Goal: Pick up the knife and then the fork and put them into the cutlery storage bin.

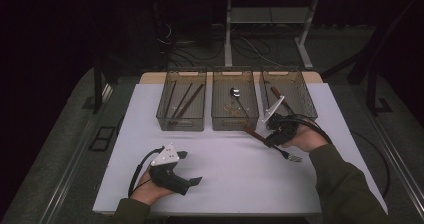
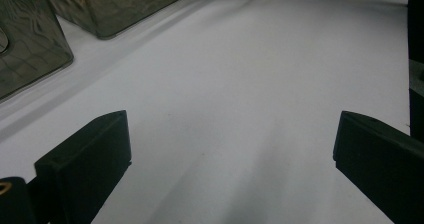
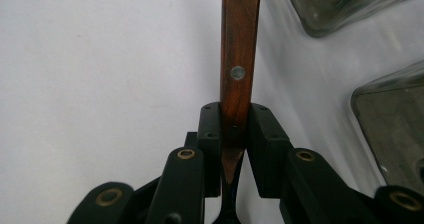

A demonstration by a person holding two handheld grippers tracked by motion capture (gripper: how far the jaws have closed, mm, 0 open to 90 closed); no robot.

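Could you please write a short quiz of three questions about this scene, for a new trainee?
1. True or false: the right gripper is shut on the wooden handle of the fork.
2. How many bins stand in the row at the far side of the table?
3. What is between the jaws of the left gripper? A) a spoon B) nothing C) a chopstick

Key:
1. True; the pads press on the handle from both sides.
2. Three: left bin, middle bin, right bin.
3. B; the jaws stand wide apart over bare table.
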